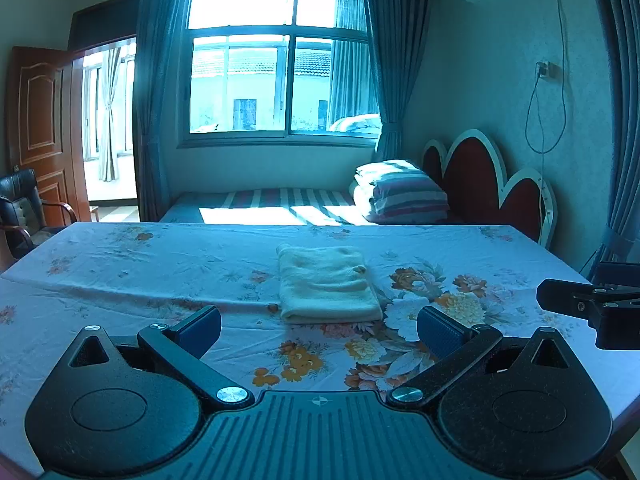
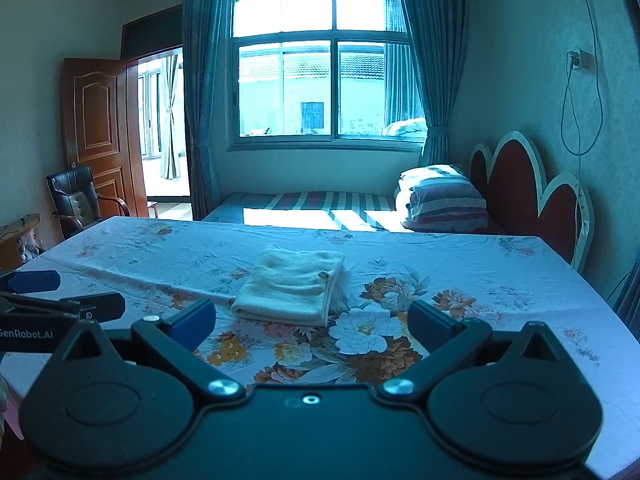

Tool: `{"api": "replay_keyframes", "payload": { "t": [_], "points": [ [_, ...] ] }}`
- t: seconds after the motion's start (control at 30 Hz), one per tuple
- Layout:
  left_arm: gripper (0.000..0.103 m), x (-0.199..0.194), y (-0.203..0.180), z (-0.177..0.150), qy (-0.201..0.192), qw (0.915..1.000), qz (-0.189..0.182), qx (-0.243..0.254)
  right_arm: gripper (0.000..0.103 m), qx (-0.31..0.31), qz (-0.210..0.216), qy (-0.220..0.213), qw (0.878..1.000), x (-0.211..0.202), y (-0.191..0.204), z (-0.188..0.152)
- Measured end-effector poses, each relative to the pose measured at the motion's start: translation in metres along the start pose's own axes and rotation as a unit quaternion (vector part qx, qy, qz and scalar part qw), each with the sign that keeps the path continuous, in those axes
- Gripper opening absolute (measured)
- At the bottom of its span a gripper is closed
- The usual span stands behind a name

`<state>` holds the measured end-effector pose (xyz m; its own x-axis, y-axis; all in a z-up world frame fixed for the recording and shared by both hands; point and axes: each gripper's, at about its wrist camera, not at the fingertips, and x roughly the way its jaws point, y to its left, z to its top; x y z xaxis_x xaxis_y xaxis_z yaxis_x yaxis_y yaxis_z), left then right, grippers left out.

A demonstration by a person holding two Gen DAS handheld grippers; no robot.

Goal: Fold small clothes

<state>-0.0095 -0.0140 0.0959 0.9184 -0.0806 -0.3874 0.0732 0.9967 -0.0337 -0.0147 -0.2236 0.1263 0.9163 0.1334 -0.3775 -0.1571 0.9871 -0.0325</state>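
A small cream cloth [image 1: 326, 284] lies folded into a neat rectangle on the floral tablecloth [image 1: 140, 264], near the middle of the table. My left gripper [image 1: 318, 330] hovers just in front of it, open and holding nothing. The right wrist view shows the same folded cloth [image 2: 290, 286] slightly left of centre, with my right gripper [image 2: 312, 326] open and empty a short way before it. The right gripper's fingers [image 1: 576, 300] show at the right edge of the left wrist view. The left gripper's fingers [image 2: 80, 306] show at the left edge of the right wrist view.
Beyond the table's far edge [image 1: 280, 224] stands a striped bed [image 1: 280, 200] with stacked pillows [image 1: 400, 192] and a red headboard [image 1: 480, 180]. A black chair [image 2: 76, 200] stands at the left by an open wooden door [image 2: 100, 128]. A window [image 1: 280, 60] is behind.
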Motion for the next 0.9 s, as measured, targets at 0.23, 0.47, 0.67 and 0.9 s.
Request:
{"api": "replay_keyframes", "payload": {
  "t": [0.23,0.47,0.67,0.9],
  "points": [
    [0.103,-0.0013,-0.0001,0.0011,-0.001,1.0000,0.000,0.005,0.103,0.000,0.002,0.001,1.000,0.0023,-0.0013,0.0011],
    [0.103,-0.0011,-0.0010,0.0029,-0.001,1.0000,0.001,0.007,0.103,0.000,0.005,0.001,1.000,0.0040,-0.0031,0.0008],
    [0.103,-0.0001,-0.0022,0.0040,-0.001,1.0000,0.001,0.007,0.103,0.000,0.007,-0.001,1.000,0.0044,-0.0046,0.0011],
    [0.103,-0.0002,-0.0027,0.0046,-0.002,1.0000,0.001,0.004,0.103,0.001,0.008,0.000,1.000,0.0043,-0.0056,0.0016]
  ]
}}
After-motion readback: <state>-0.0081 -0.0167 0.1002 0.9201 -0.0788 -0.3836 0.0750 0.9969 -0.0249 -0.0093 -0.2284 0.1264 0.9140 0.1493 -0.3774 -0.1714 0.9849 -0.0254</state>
